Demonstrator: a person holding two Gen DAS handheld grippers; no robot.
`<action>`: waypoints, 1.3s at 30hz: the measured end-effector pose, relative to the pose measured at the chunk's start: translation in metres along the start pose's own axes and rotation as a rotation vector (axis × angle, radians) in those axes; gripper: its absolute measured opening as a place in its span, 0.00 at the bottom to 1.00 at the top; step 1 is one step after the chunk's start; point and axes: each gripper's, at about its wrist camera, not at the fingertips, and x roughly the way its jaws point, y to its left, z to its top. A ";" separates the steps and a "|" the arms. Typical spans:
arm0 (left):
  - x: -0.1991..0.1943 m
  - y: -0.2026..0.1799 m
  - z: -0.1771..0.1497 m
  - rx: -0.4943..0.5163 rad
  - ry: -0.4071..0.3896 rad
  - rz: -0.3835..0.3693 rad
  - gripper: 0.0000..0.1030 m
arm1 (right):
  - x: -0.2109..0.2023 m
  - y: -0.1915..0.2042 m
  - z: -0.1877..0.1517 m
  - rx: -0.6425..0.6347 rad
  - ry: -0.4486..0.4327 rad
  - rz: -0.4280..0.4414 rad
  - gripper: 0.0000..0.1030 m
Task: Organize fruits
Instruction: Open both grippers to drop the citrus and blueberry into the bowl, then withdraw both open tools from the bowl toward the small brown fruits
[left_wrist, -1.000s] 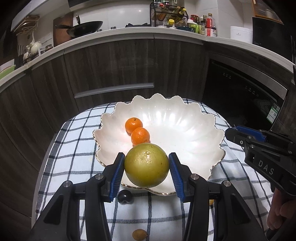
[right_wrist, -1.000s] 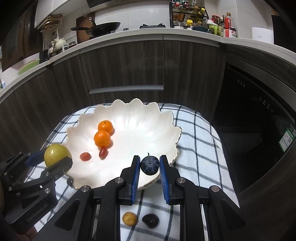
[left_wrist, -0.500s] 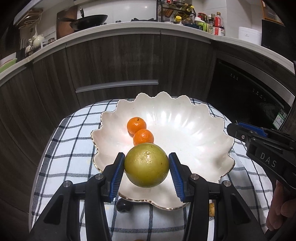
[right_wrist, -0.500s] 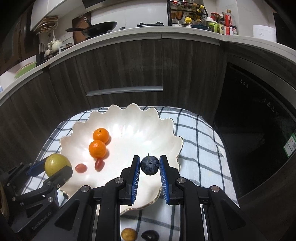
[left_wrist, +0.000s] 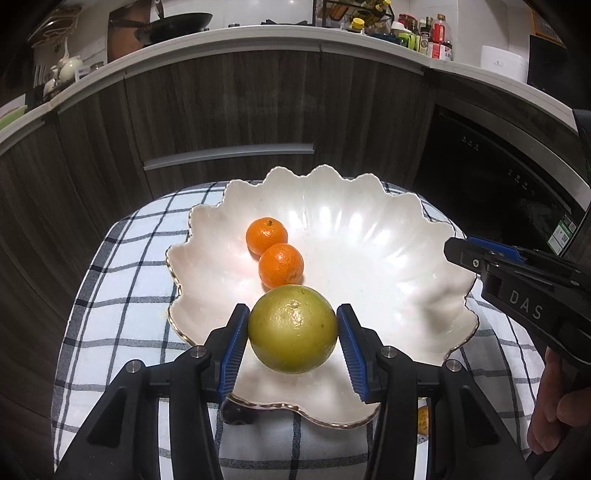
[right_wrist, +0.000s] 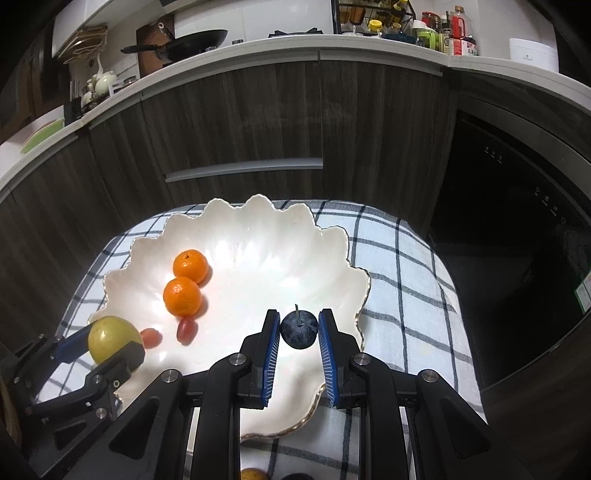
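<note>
Jaws: left gripper (left_wrist: 293, 334) clenched on a yellow-green citrus (left_wrist: 293, 328), blue pads pressing both its sides; right gripper (right_wrist: 298, 330) clenched on a dark plum (right_wrist: 299, 328), stem up, pads against both its sides.

Landmark: white scalloped bowl (right_wrist: 258, 243) with gilt rim, on a checked cloth (right_wrist: 399, 295).

Contents and surroundings, left to right, placed by the bowl:
- Citrus: held above the bowl's near-left rim, clear of the bowl floor.
- Two cherry tomatoes (right_wrist: 186, 329): on the bowl floor, left of centre, just beside the nearer mandarin; one lies closer to the citrus.
- Two mandarins (right_wrist: 183, 296): inside the bowl, left of centre, touching, one behind the other.
- Plum: held over the bowl's near-right part, inside the rim line.
- Small yellow fruit (right_wrist: 253, 473): on the cloth, outside the bowl's near rim, partly hidden by the right gripper.
- Dark fruit (left_wrist: 236, 413): on the cloth against the bowl's near rim, half hidden.

Person: fingers (left_wrist: 550, 410) on the right gripper's handle, seen right of the bowl in the left wrist view.
</note>
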 end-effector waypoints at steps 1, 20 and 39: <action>0.000 0.000 -0.001 0.006 0.002 0.000 0.47 | 0.001 0.000 0.000 -0.001 0.001 0.001 0.22; -0.021 0.000 0.003 0.017 -0.057 0.035 0.87 | -0.009 -0.003 0.003 0.005 -0.021 -0.047 0.62; -0.047 0.009 0.003 -0.014 -0.106 0.078 0.95 | -0.043 -0.003 0.006 0.021 -0.089 -0.072 0.74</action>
